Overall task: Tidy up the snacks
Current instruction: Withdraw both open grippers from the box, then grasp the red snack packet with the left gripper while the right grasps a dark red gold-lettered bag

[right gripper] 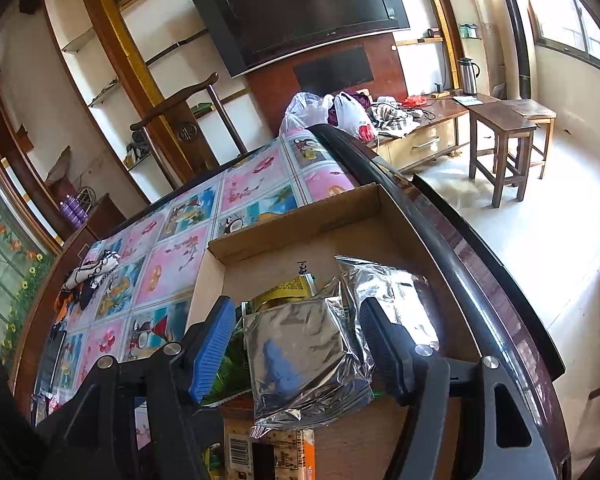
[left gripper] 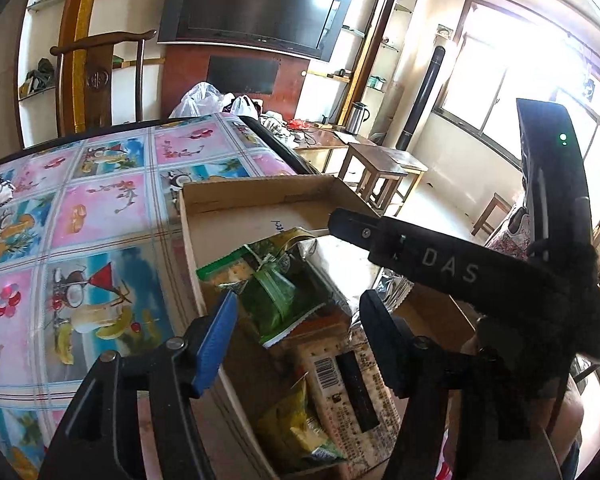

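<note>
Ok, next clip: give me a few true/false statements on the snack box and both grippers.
1. The cardboard box sits on a patterned tablecloth. True.
2. The box is empty. False: several snack packs lie in it, including a green pack.
3. A silver pack lies between the open fingers of the right gripper. True.
4. The left gripper is shut on a snack. False: it is open, above the box.
5. The TV is on. False: its screen is dark.
</note>
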The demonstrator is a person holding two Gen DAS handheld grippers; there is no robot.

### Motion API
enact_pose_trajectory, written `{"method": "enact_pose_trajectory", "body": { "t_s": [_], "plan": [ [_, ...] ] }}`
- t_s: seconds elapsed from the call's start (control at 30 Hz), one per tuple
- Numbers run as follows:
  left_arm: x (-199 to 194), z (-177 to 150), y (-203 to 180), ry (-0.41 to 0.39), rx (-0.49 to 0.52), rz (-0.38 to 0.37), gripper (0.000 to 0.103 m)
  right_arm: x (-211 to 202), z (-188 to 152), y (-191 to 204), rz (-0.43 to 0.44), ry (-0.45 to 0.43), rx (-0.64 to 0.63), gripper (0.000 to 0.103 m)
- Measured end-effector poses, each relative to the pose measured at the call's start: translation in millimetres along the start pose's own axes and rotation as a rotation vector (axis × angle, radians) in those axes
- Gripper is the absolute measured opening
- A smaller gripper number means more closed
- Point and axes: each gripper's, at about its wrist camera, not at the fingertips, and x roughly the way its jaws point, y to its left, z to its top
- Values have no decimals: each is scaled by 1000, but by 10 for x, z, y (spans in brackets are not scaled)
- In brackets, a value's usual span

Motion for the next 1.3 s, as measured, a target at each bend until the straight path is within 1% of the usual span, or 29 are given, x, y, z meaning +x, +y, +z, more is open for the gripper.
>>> {"method": "enact_pose_trajectory", "body": {
  "t_s": [0.3,0.47,0.53,0.73,0.8,0.87,0.97,1.0,1.1,1.2,1.27,1.3],
  "plan": [
    [-245,-87,168,2,-23,10,63,-9,-4,14,-2,-4,-8,69],
    [-479,-199,344,0,-29,28,68,-23,-14,40,1,-10,-14,69],
    [-593,-266,476,0,-39,44,68,-32,-16,43,4,-12,-16,69],
    [-944,-539,1040,12,-102,85,68,-46,-29,66,9,-15,-23,69],
    [-1024,-668,1245,40,-119,103,68,-47,-36,82,10,-15,-27,69],
    [-1072,-766,1372,53,-132,113,68,-46,-44,110,11,-16,-38,69],
    [-1081,-888,1502,88,-149,98,68,-31,-59,159,6,-14,-61,69],
    [-1074,-913,1515,102,-140,94,68,-29,-66,172,5,-15,-70,69],
    [-1053,-945,1471,121,-92,119,63,-24,-79,192,1,-17,-81,69],
    [-1004,-981,1434,161,-45,129,53,-36,-80,197,10,-23,-84,69],
    [-994,-1015,1436,181,-18,138,44,-60,-82,214,25,-30,-86,69],
    [-982,-1028,1443,192,-9,144,42,-76,-86,230,34,-33,-89,69]
  ]
}}
